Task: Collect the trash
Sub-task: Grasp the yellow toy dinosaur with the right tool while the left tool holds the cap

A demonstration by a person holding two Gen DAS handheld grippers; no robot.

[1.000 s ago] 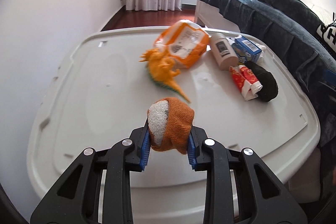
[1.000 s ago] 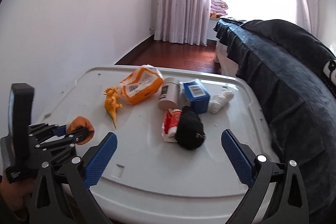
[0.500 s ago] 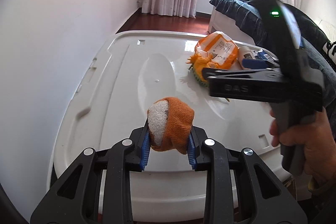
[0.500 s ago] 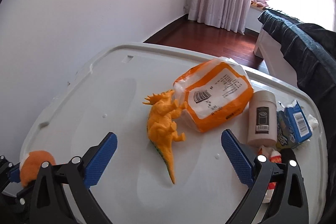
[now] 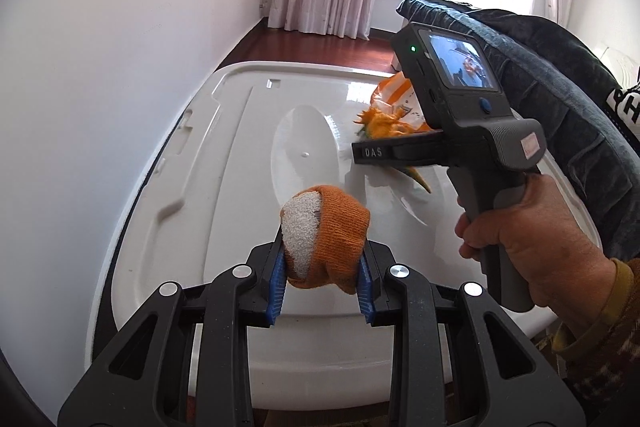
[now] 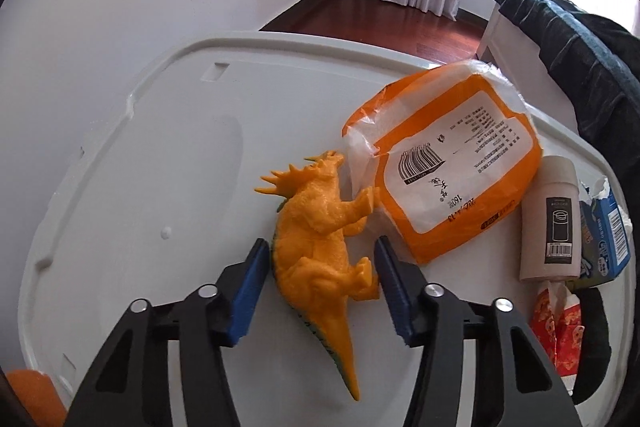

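Note:
My left gripper (image 5: 322, 283) is shut on an orange and white sock ball (image 5: 326, 237), held above the near edge of the white plastic lid (image 5: 224, 155). My right gripper (image 6: 320, 279) straddles the orange toy dinosaur (image 6: 320, 239), which lies on the lid (image 6: 168, 131); its blue pads (image 6: 250, 283) are close on both sides, the left one near touching, the right one with a small gap. An orange plastic wrapper (image 6: 444, 167) lies against the dinosaur's head. The right gripper's body shows in the left wrist view (image 5: 460, 131).
A beige bottle (image 6: 554, 219), a torn blue carton (image 6: 606, 239), a red packet (image 6: 558, 327) and a black sock (image 6: 598, 339) lie at the lid's right side. A dark blanket (image 6: 580, 43) covers the bed on the right. A white wall (image 5: 100, 67) stands to the left.
My right gripper has moved forward and down over the dinosaur and its jaws have narrowed around it. My left gripper keeps the sock ball and has drawn back to the left.

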